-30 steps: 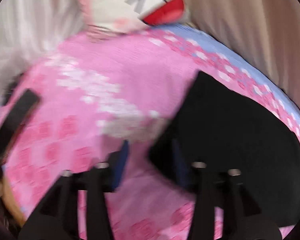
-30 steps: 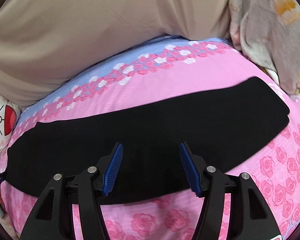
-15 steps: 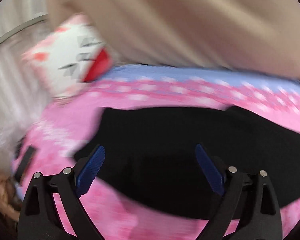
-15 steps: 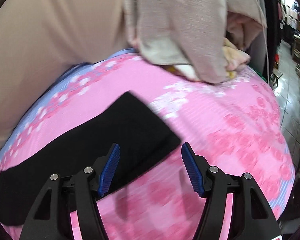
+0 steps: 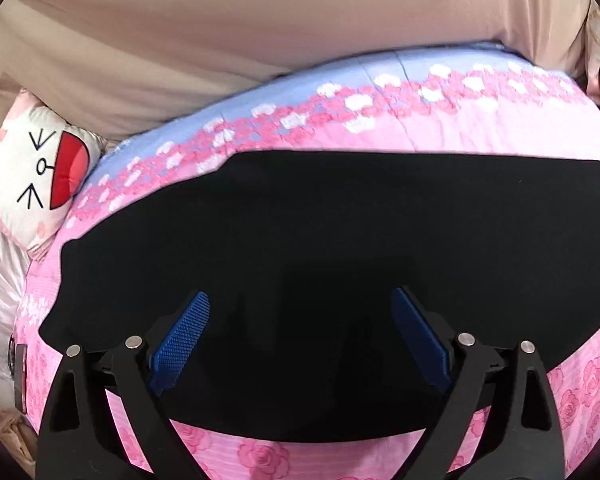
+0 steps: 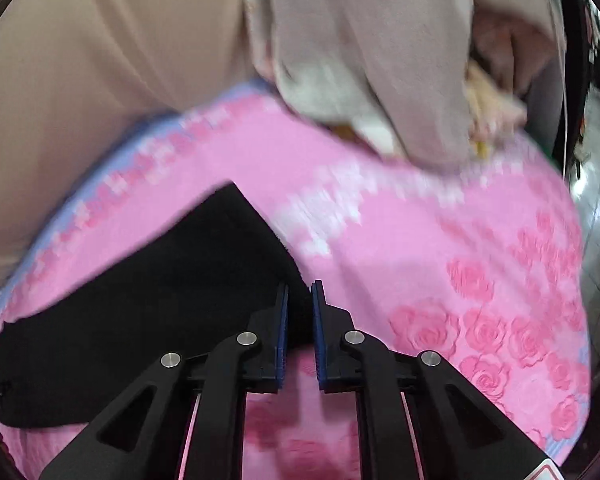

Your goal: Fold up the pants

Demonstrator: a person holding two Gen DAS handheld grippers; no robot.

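Left wrist view: left tongs [image 5: 300,336], blue pads [image 5: 180,340] set wide apart, clamped on nothing, poised over black pants [image 5: 320,232]. Pants laid flat in a long band across the pink rose bedspread [image 5: 260,456], spreading to both sides of the tongs and ahead of them; near edge passing under the tong arms. Beyond the pants, ahead of the tongs: pale blue border strip [image 5: 340,76] with white and pink flowers. Further ahead: beige sheet [image 5: 220,32]. Far ahead-left of the tongs: white cushion [image 5: 28,176] with a cartoon face and red mouth, just beside the bedspread edge. Left of the tongs, at the bedspread margin: shiny pale fabric [image 5: 0,264], detail indistinct.

Right wrist view: right tongs [image 6: 300,320], pads nearly together, clamped on the corner of the pants [image 6: 160,300]; a thin fold of black cloth visible between the pads. Rest of the pants trailing left of the tongs, flat on the bedspread [image 6: 420,260]. Right of the tongs: bare pink rose print. Ahead of the tongs: heap of grey-beige cloth [image 6: 380,80] resting on the far part of the bedspread, blurred. Ahead-left: beige sheet [image 6: 100,60].
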